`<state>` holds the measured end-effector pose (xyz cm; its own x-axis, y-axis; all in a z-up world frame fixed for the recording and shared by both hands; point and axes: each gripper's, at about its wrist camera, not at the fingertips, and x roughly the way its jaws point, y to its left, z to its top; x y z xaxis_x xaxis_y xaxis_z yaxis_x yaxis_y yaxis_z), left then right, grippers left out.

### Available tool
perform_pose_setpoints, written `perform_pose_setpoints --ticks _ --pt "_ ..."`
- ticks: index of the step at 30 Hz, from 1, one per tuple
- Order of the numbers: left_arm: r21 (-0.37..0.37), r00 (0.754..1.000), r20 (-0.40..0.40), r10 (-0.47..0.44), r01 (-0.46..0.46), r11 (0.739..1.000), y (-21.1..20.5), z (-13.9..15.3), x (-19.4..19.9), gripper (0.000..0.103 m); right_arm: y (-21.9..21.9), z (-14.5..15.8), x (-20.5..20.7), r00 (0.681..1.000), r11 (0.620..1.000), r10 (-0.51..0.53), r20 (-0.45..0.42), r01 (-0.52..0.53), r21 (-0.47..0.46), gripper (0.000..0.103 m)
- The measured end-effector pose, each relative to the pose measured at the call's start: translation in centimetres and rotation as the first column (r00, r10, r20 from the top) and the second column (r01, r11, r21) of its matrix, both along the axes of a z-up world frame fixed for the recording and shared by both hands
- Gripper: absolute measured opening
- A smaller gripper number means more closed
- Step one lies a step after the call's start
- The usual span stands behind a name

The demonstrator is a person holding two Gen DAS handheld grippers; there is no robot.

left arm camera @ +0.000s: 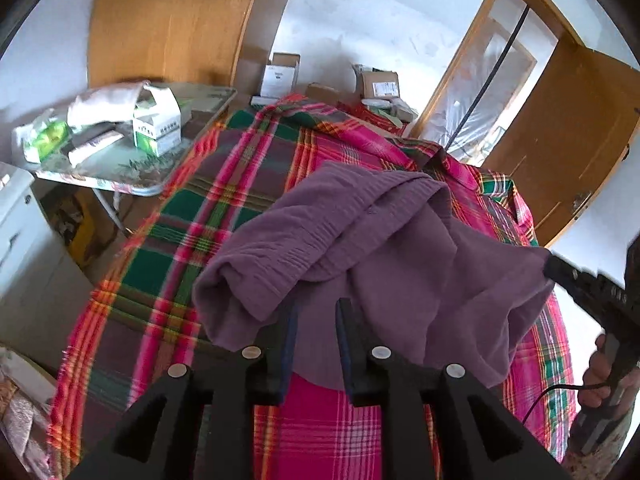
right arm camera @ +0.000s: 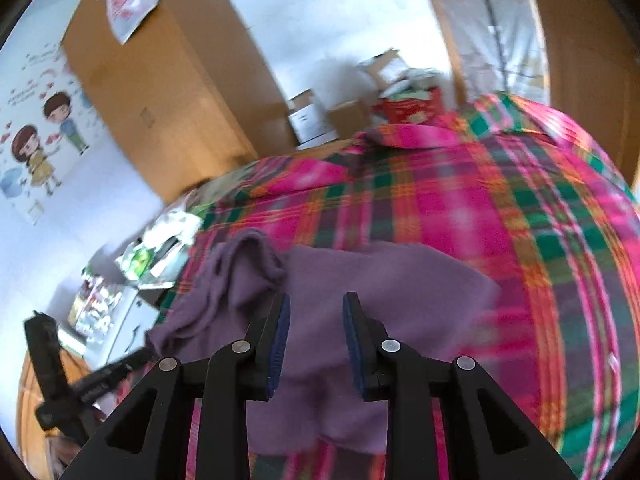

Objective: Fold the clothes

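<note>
A purple garment (left arm camera: 360, 236) lies bunched on the pink and green plaid cloth (left arm camera: 224, 184) and is lifted at two points. In the left wrist view my left gripper (left arm camera: 316, 308) has its jaws a narrow gap apart, with purple fabric pinched between them and hanging below. My right gripper (left arm camera: 550, 262) comes in from the right, and a corner of the garment is drawn taut to its tip. In the right wrist view, which is blurred, the right gripper (right arm camera: 316, 300) also has the garment (right arm camera: 384, 280) filling its narrow gap. The left gripper (right arm camera: 140, 356) meets the fabric's left corner.
A folding table (left arm camera: 132, 190) with white and green boxes (left arm camera: 158, 128) stands left of the bed. Cardboard boxes (left arm camera: 380, 84) sit at the far end, a wooden wardrobe (left arm camera: 168, 20) behind them and an open door (left arm camera: 568, 128) to the right. A hand (left arm camera: 598, 376) holds the right gripper.
</note>
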<state>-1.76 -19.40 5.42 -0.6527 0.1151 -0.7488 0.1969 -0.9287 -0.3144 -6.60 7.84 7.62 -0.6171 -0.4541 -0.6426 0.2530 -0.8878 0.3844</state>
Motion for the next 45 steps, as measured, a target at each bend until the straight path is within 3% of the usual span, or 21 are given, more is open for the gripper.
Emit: perform_pose_setpoints --ticks 9,14,15,19,24,31,36,45 --pt "0.037 0.991 0.085 -0.099 0.096 0.995 3.0 -1.8 -2.4 0.026 3.9 -3.5 3.0 0.995 0.994 -0.09 0.054 0.093 -0.059 0.029" --pt "0.061 0.979 0.13 -0.155 0.148 0.987 4.7 -2.8 -3.8 0.026 4.5 -5.2 2.8 0.992 0.99 -0.085 0.097 0.095 -0.105 0.039" --pt "0.066 0.976 0.139 -0.165 0.157 0.985 5.0 -3.0 -4.1 0.026 4.3 -5.5 2.7 0.993 0.989 -0.069 0.096 0.08 -0.124 0.045" --pt "0.06 0.978 0.153 -0.141 0.133 0.989 4.9 -3.3 -4.4 0.026 3.2 -6.8 1.8 0.99 0.993 -0.058 0.131 0.07 -0.092 0.046" --pt "0.049 0.973 0.193 -0.124 0.117 0.992 5.1 -3.8 -4.9 0.026 2.6 -7.4 1.2 0.99 0.989 -0.055 0.131 0.072 -0.129 0.045" --pt "0.051 0.979 0.172 -0.113 0.105 0.993 5.3 -3.7 -5.1 0.022 2.5 -6.8 1.5 0.994 0.989 -0.057 0.095 0.069 -0.128 0.021" --pt "0.032 0.983 0.146 -0.114 0.11 0.993 5.6 -3.3 -5.1 0.006 2.6 -5.5 2.2 0.997 0.991 -0.066 0.046 0.071 -0.114 0.019" --pt "0.045 0.993 0.062 -0.105 0.102 0.994 5.5 -0.7 -4.6 0.005 3.7 -2.7 4.0 0.994 0.993 -0.101 -0.049 0.098 -0.074 0.018"
